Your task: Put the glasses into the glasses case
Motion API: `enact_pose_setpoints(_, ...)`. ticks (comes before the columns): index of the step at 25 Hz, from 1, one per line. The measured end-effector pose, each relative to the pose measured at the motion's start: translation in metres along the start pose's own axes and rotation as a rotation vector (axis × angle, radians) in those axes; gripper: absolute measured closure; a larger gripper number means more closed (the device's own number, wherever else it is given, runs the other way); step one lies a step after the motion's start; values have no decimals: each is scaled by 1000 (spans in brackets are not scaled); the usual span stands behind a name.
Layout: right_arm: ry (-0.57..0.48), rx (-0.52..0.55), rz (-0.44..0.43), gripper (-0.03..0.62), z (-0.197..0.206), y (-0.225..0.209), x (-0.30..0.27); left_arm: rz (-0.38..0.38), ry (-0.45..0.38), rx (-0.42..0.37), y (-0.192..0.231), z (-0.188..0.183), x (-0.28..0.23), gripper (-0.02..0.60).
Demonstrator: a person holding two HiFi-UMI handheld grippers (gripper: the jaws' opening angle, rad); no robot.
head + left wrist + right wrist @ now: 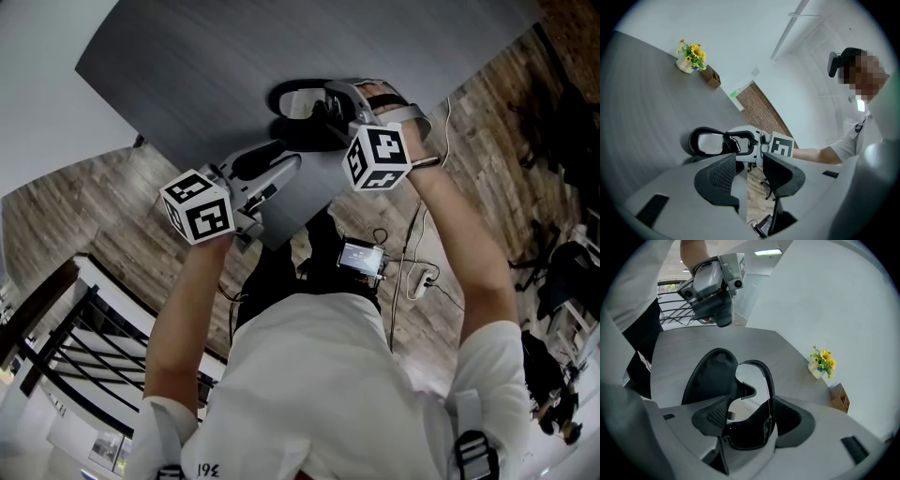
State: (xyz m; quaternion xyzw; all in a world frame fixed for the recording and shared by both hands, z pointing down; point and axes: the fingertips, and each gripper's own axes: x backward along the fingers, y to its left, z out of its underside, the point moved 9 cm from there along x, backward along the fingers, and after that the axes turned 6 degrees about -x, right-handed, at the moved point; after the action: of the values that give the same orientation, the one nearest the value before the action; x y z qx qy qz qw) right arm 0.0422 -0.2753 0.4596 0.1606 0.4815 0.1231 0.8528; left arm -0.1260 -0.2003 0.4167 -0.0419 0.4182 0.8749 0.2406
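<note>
Black-framed glasses (298, 101) (712, 143) (752, 394) hang over the grey table (234, 56), with my right gripper (323, 108) (750, 420) shut on one lens and its rim, jaws wide. The open black glasses case (305, 139) (710, 376) lies on the table just under and beside the glasses. My left gripper (272, 159) (750, 180) stands open near the table's near edge, a short way from the case, with nothing between its fingers. In the left gripper view the right gripper (757, 145) shows behind the glasses.
A small pot of yellow flowers (690, 56) (821, 363) and a brown box (711, 76) (839, 398) stand at the far end of the table. Wooden floor lies beyond the table's near edge. A small device (361, 255) with cables hangs at my waist.
</note>
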Motion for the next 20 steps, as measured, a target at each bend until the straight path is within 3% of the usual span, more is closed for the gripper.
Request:
enact_pose_setpoints(6,30,-5,3,310,3,-2,-3,-110,100,-67,16,-15,-19,404)
enact_pose_setpoints(10,33,-37,-28,310,7,-9,-7,-113,193,-50,33,-22,-44,405)
enact_pose_setpoints(20,20,-60,-15,310,1,-7,-7,-80,311,-4,47,-14,-66,405)
